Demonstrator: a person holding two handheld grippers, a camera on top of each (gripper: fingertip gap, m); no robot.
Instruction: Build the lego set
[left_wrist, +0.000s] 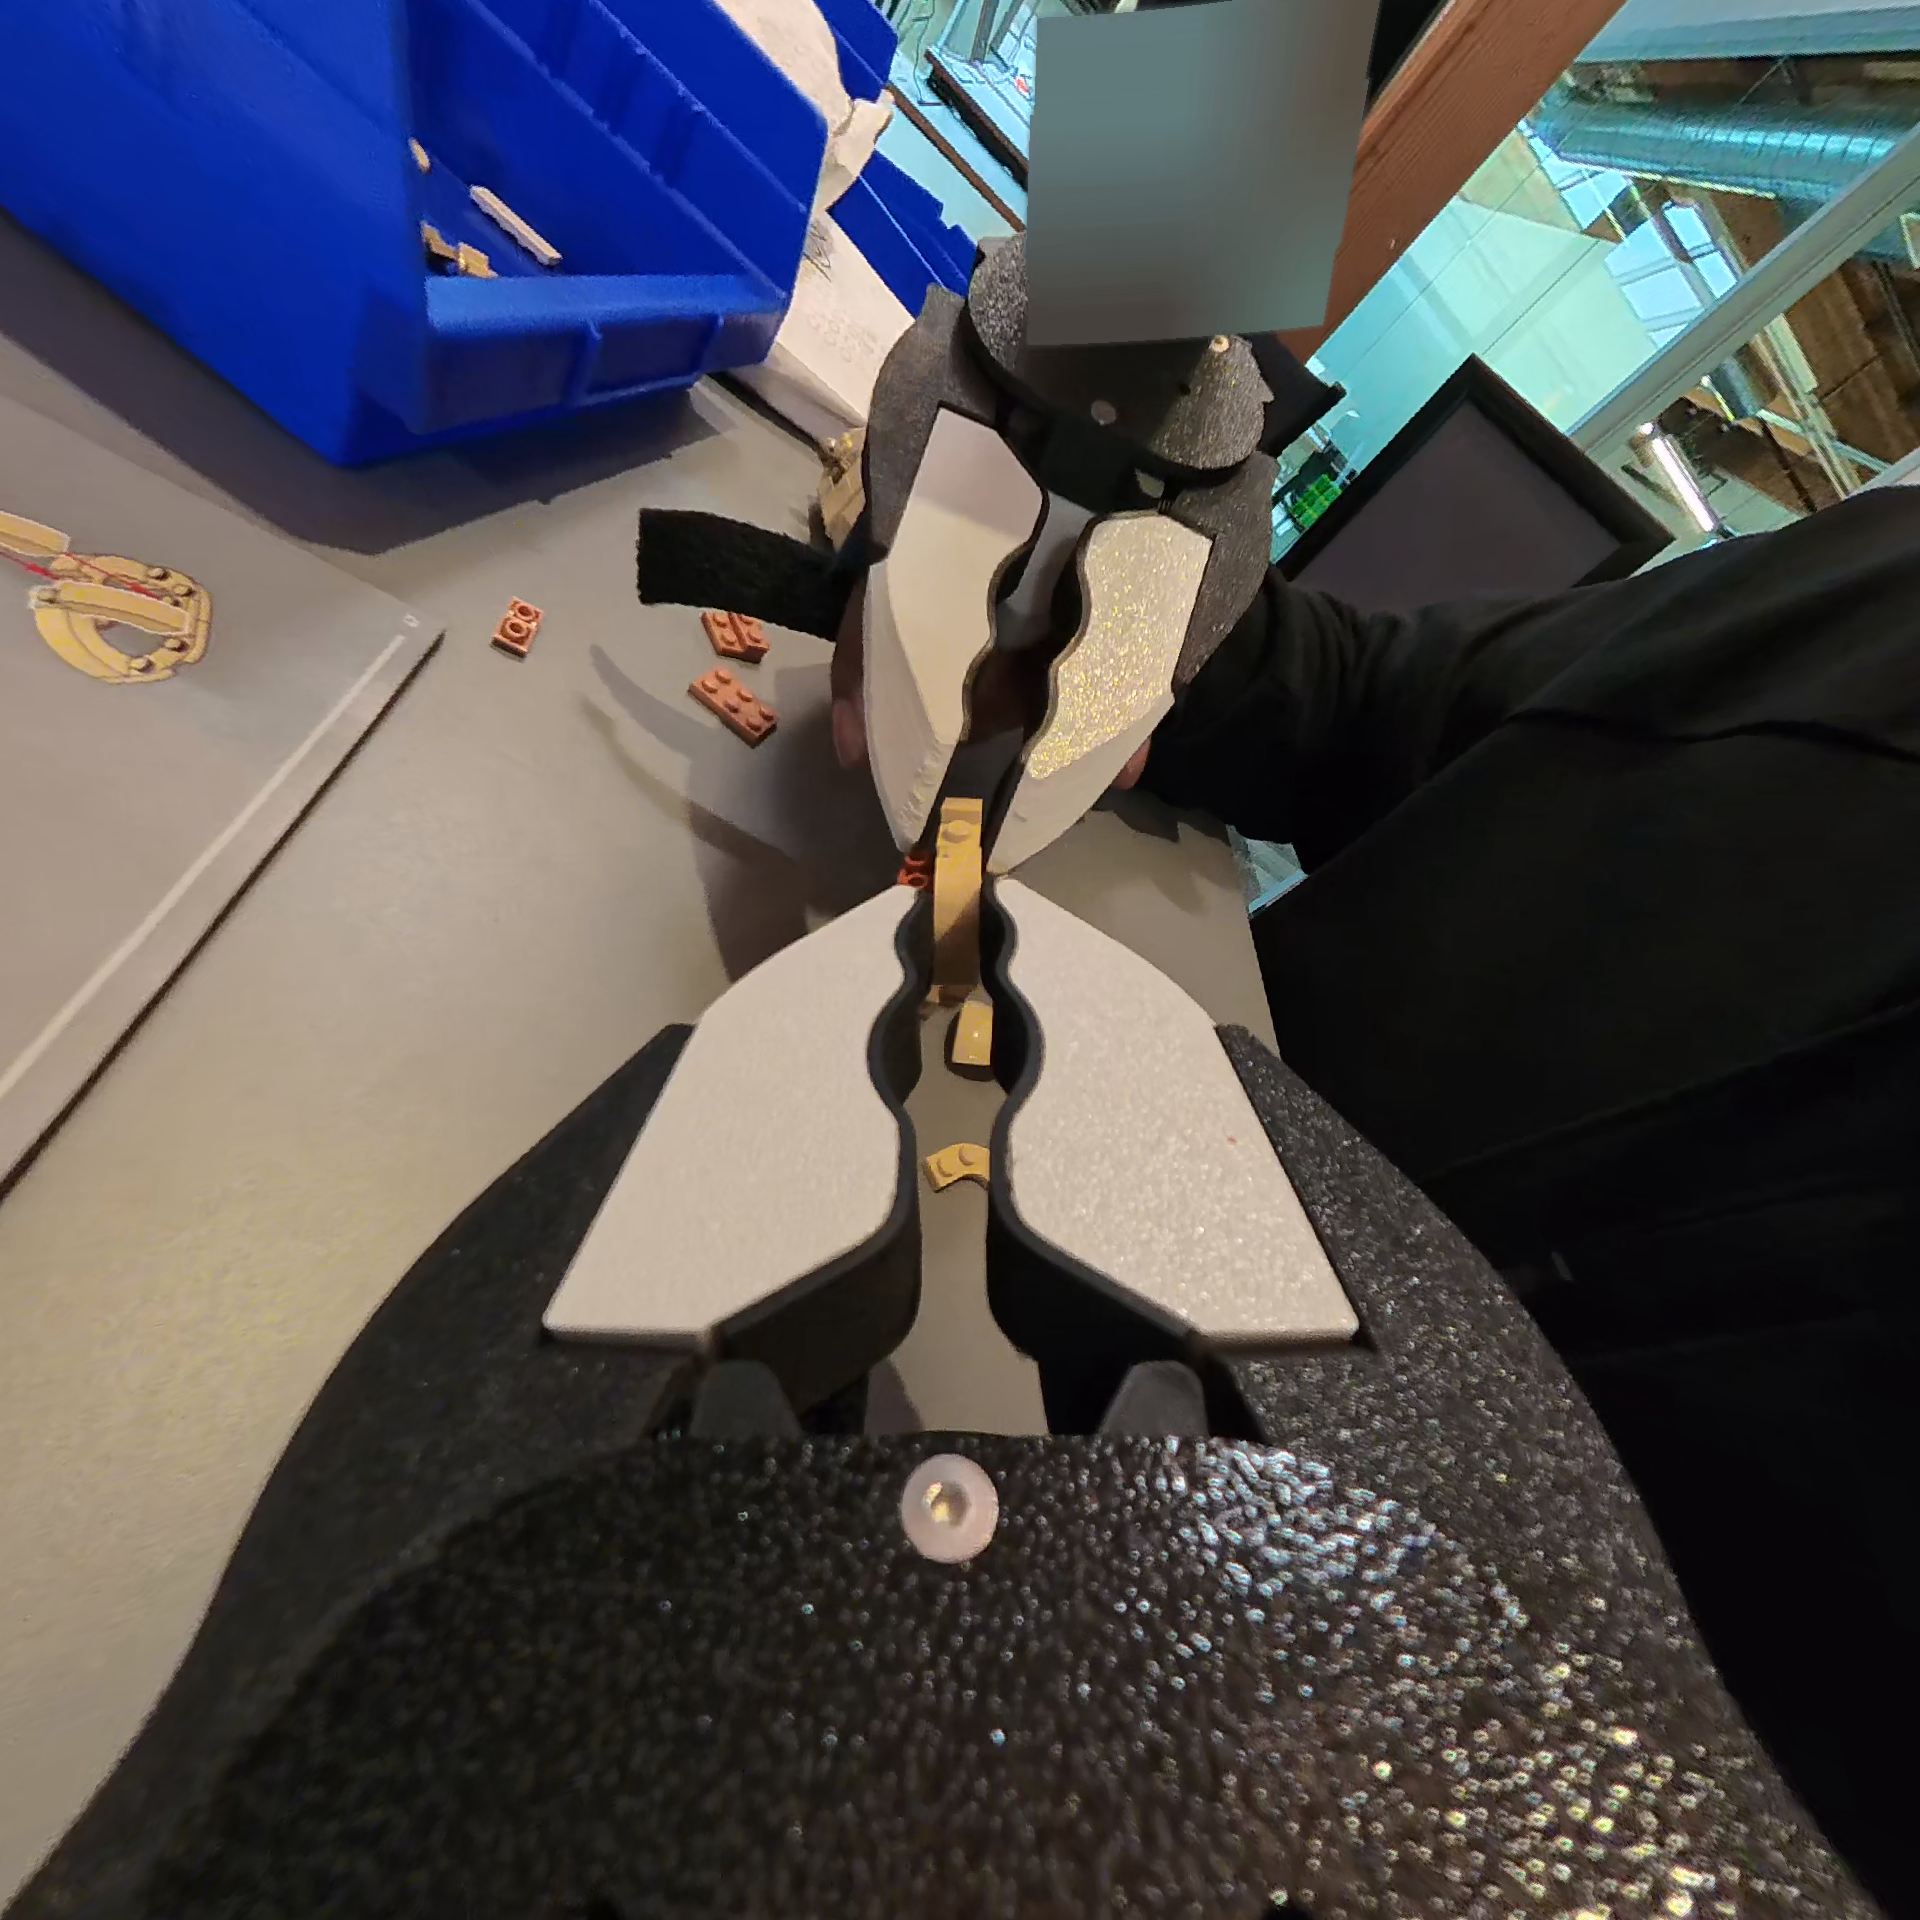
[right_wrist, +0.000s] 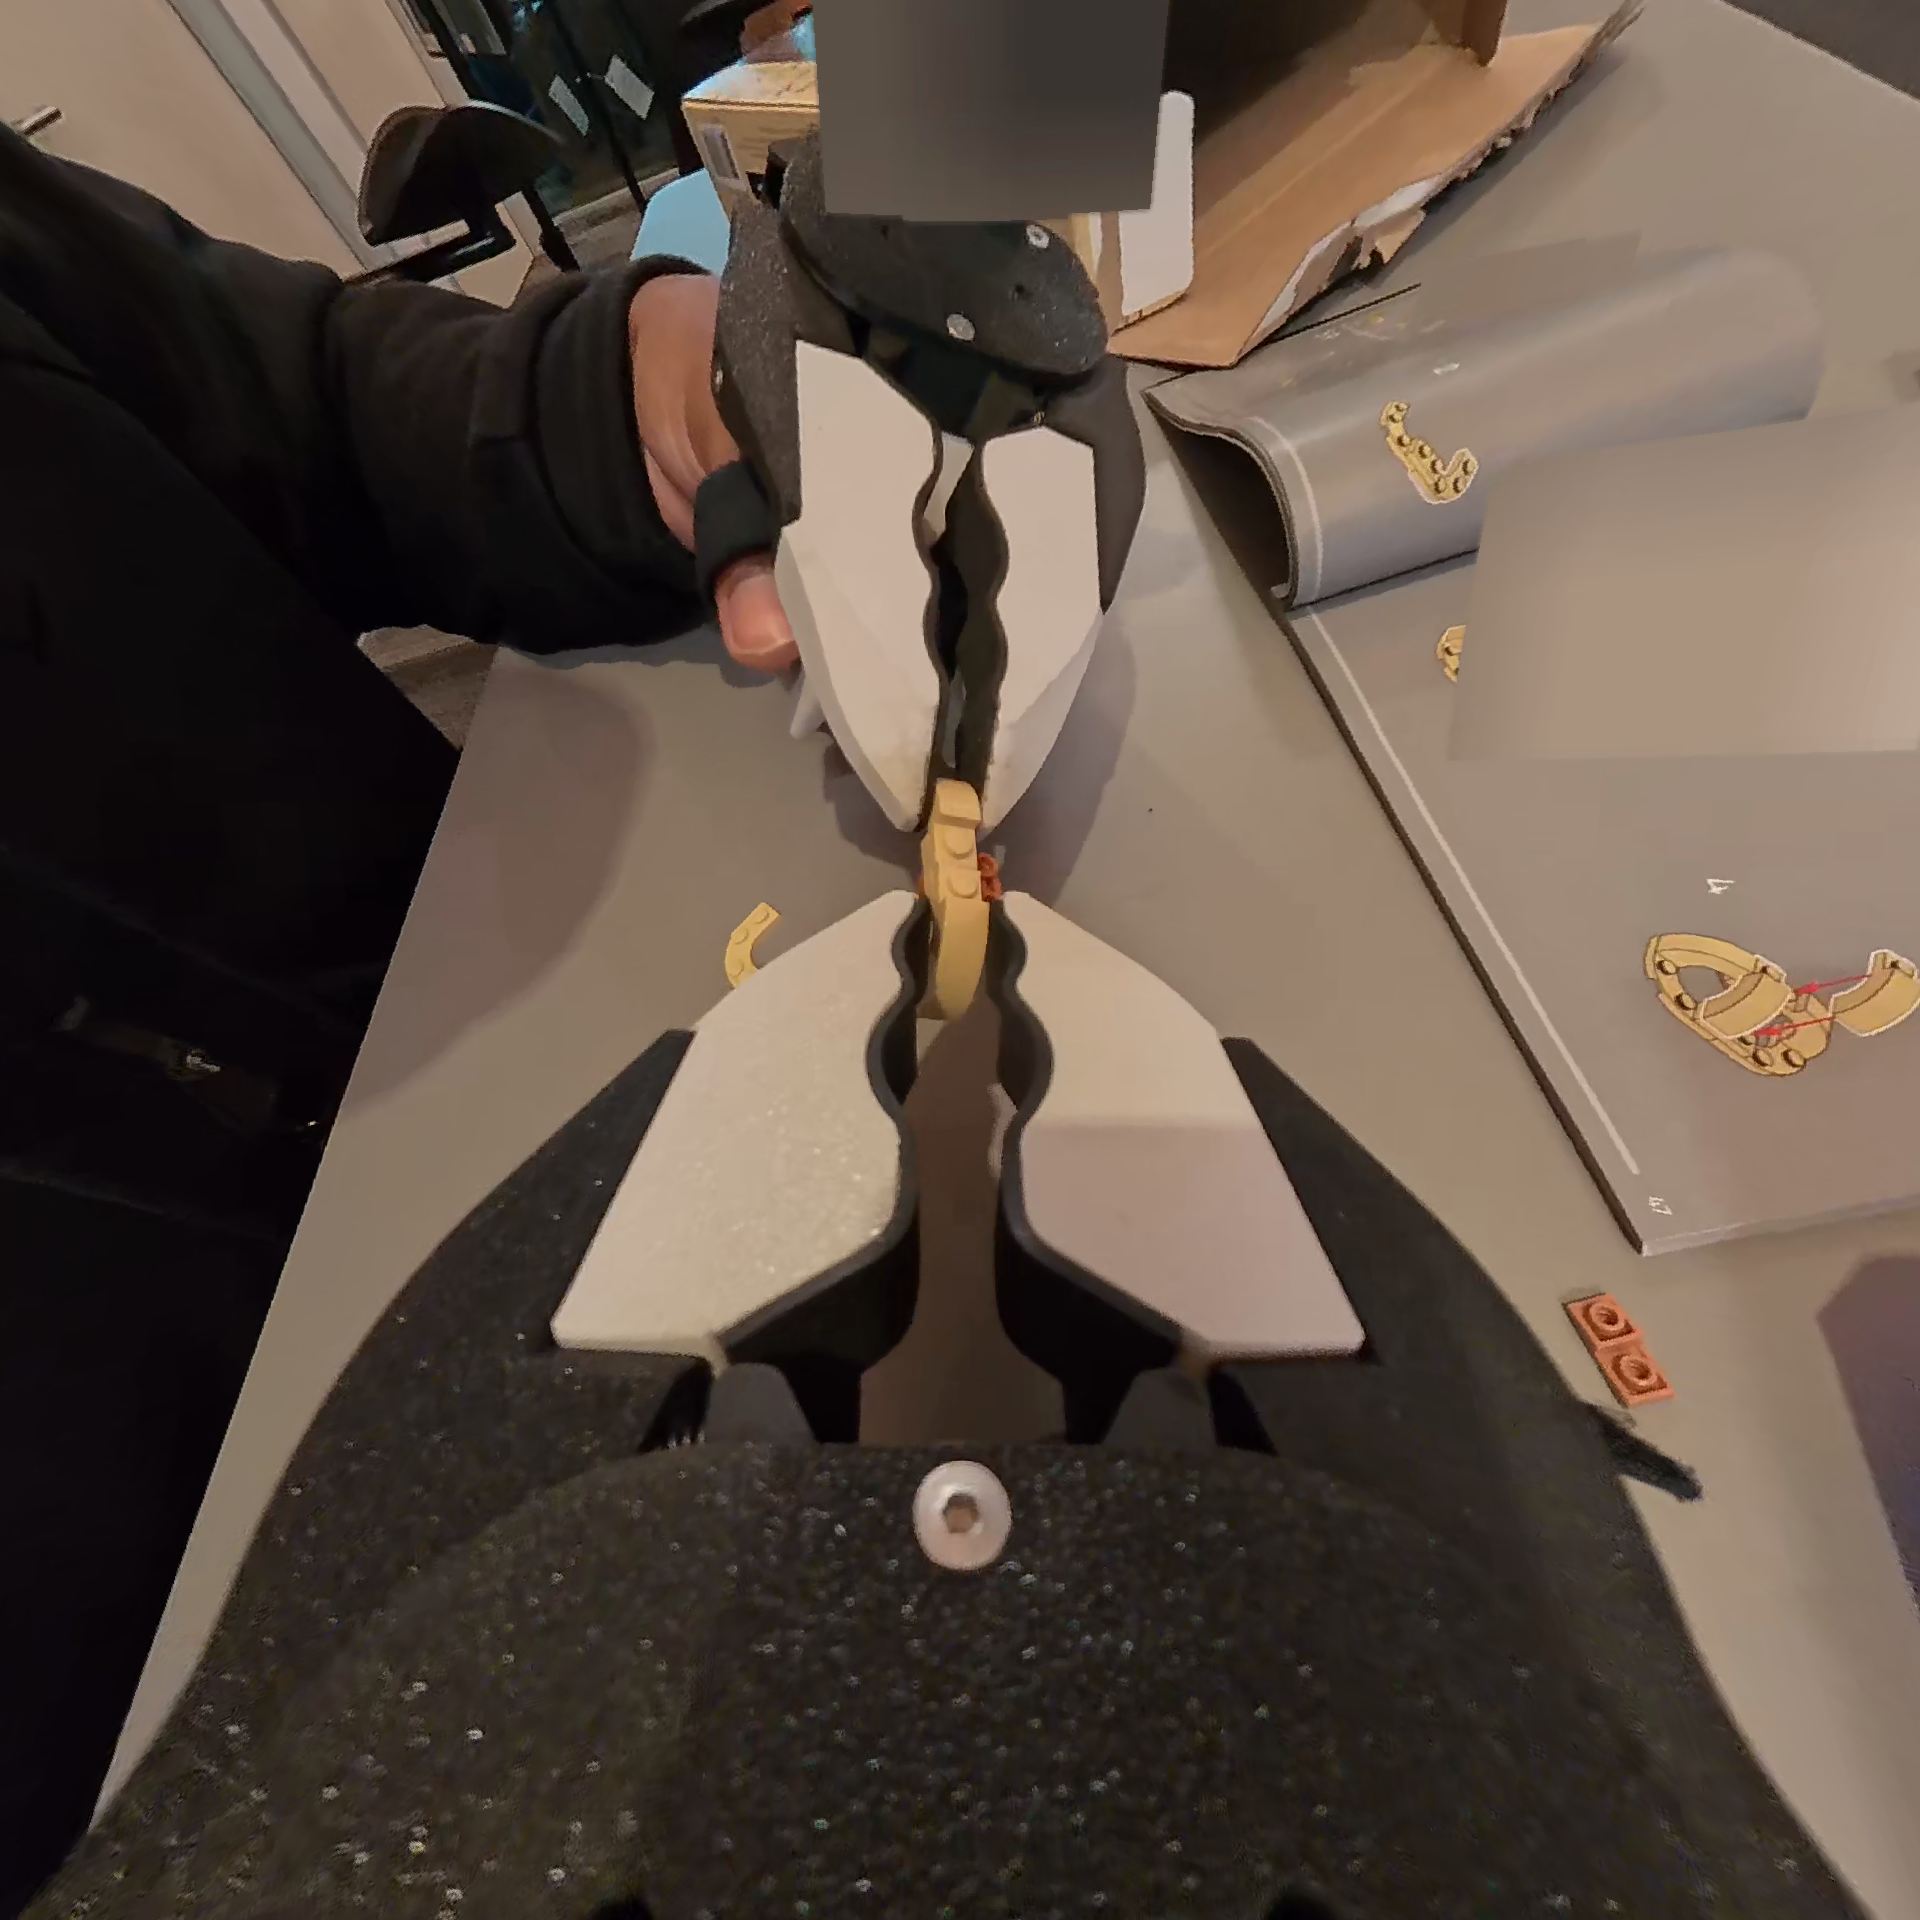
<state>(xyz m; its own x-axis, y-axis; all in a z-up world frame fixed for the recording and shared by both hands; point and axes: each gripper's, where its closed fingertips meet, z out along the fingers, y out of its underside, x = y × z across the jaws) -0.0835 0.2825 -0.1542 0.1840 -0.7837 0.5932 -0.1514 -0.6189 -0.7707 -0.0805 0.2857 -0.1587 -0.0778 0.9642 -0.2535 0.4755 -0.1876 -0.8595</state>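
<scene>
Left tool (left_wrist: 951, 914): you pinched the tan curved lego assembly (left_wrist: 956, 883).
Right tool (right_wrist: 956, 935): pinched its opposite end, long axis running between both tools.

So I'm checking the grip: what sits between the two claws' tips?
A tan curved lego piece, gripped by both the left claw and right claw; both views show it.

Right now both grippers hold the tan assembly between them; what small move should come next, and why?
Probably press the two grippers gently toward each other. The left gripper and the right gripper are both shut on the tan curved assembly, held above the table. A small reddish-brown piece sits at its side, possibly not fully seated.
</scene>
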